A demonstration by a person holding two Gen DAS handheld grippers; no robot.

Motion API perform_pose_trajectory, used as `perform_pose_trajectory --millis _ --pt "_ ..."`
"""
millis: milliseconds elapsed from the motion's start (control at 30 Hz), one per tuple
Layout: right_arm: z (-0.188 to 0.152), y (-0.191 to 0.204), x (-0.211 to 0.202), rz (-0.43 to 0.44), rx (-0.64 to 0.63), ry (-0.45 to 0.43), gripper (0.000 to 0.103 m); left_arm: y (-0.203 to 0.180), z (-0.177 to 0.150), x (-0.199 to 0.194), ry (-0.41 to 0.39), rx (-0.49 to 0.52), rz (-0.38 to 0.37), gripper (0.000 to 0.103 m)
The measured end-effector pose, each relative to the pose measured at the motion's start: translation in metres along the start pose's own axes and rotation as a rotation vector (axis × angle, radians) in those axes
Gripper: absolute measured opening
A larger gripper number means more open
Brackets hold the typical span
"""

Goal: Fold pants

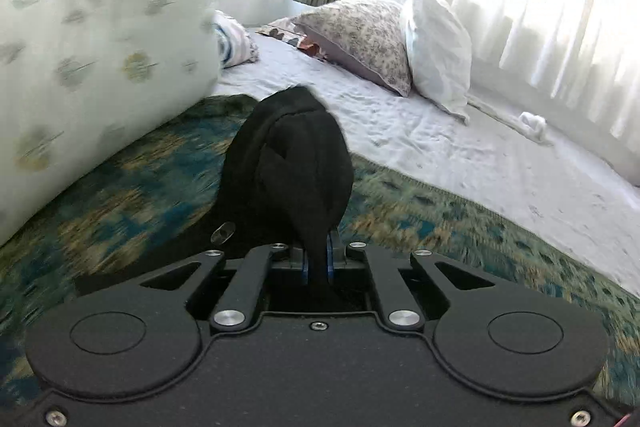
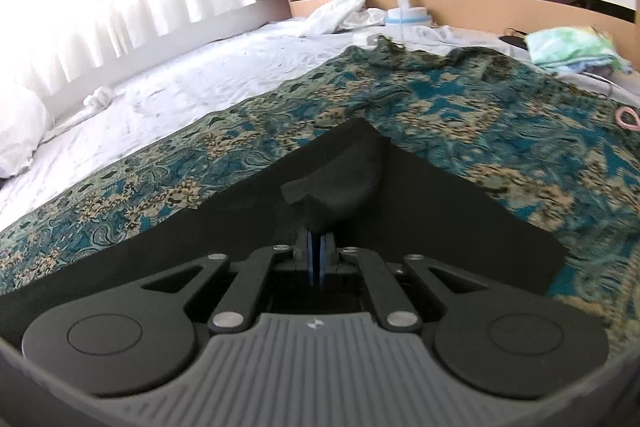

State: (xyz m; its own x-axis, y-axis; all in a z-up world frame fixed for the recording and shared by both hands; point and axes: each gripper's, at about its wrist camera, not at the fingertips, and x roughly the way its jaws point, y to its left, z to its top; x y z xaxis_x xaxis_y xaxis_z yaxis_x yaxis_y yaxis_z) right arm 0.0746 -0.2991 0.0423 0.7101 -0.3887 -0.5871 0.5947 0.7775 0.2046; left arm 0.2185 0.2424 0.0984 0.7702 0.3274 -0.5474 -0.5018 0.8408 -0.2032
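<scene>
The black pants (image 1: 288,163) lie on a teal and gold patterned blanket (image 1: 152,163) on a bed. My left gripper (image 1: 318,259) is shut on a bunched fold of the pants, which rises in front of the camera and hides the fingertips. A metal button (image 1: 223,231) shows on the fabric at the left. In the right wrist view the pants (image 2: 440,211) spread flat on the blanket (image 2: 460,107). My right gripper (image 2: 317,255) is shut on a raised edge of the pants (image 2: 336,183).
A large pale flowered pillow (image 1: 92,67) lies close on the left. A flowered pillow (image 1: 360,39) and a white pillow (image 1: 440,51) lie on the white sheet (image 1: 460,147). White cloths (image 2: 336,13), a blue-white container (image 2: 408,15) and folded green fabric (image 2: 568,47) lie at the far end.
</scene>
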Motion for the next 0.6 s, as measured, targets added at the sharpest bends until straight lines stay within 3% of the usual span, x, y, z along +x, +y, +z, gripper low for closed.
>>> perform_pose_trajectory --millis 200,333,433,500,600 --pt "-0.017 -0.022 -0.012 -0.054 0.002 0.031 0.005 0.046 -0.061 -0.046 -0.005 0.032 0.005 0.008" --pt "-0.027 -0.032 -0.015 -0.087 -0.009 0.051 0.006 0.070 -0.092 -0.050 0.060 0.013 0.015 0.011" --pt "-0.033 -0.039 -0.015 -0.102 -0.012 0.072 0.006 0.086 -0.102 -0.047 0.105 -0.036 0.003 0.020" --pt "-0.036 -0.043 -0.016 -0.106 -0.017 0.077 0.006 0.091 -0.105 -0.050 0.097 -0.058 -0.013 0.023" --pt "-0.037 -0.047 -0.018 -0.109 -0.028 0.074 0.006 0.093 -0.103 -0.052 0.078 -0.048 -0.006 0.037"
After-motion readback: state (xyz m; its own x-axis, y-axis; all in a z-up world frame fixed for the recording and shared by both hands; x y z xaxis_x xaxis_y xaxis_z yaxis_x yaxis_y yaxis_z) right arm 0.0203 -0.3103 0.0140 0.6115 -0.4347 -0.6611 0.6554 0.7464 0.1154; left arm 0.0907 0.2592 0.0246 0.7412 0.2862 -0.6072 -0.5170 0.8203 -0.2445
